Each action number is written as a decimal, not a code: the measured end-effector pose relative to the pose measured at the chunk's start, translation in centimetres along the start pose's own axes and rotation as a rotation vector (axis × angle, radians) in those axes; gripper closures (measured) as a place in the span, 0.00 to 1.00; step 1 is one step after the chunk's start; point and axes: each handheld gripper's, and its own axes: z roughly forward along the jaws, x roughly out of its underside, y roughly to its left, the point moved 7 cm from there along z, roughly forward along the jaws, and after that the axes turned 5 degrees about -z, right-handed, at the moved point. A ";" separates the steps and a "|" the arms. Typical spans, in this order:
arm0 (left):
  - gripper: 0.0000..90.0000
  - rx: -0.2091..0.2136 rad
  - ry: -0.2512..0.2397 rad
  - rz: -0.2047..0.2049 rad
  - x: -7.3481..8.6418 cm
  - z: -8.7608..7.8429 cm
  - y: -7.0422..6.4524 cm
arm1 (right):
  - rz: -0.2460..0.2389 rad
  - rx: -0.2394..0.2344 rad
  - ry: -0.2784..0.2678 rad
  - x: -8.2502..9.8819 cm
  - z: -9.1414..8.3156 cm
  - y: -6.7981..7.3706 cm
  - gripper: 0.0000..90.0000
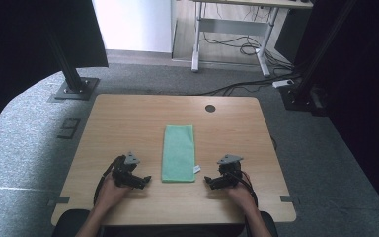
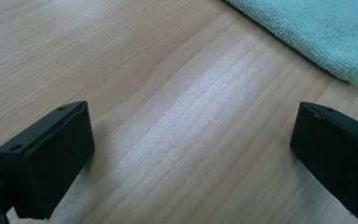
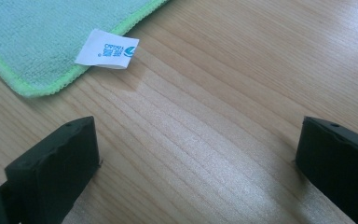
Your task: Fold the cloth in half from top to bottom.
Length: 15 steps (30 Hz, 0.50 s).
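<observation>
A folded green cloth (image 1: pixel 178 153) lies lengthwise in the middle of the wooden table (image 1: pixel 128 118). Its near corner (image 2: pixel 326 37) shows at the top right of the left gripper view. In the right gripper view its corner (image 3: pixel 51 32) carries a white label (image 3: pixel 106 49). My left gripper (image 1: pixel 147 179) rests low over the table left of the cloth's near end, open, with bare wood between the jaws (image 2: pixel 191 154). My right gripper (image 1: pixel 207 180) sits to the right of that end, open as well (image 3: pixel 196 158). Neither touches the cloth.
A round cable hole (image 1: pixel 210 108) sits near the table's far edge. Beyond the table stand black frame posts (image 1: pixel 69 69) on floor plates, a white desk frame (image 1: pixel 227 29) and loose cables (image 1: pixel 246 86) on the floor.
</observation>
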 end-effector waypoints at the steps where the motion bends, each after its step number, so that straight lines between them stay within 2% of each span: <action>1: 0.00 0.000 0.000 0.000 0.0 0.0 0.0 | 0.000 0.000 0.000 0.0 0.0 0.0 0.00; 10: 0.00 -0.001 0.025 -0.016 -0.5 0.2 0.1 | 0.008 0.000 0.015 -0.1 0.0 0.1 0.00; 13: 0.00 -0.010 0.007 -0.022 -1.3 0.3 0.4 | 0.020 -0.016 0.008 -0.4 -0.1 0.2 0.00; 15: 0.00 -0.015 -0.015 -0.030 -2.4 0.4 0.6 | 0.013 -0.008 0.000 -0.8 -0.3 0.2 0.00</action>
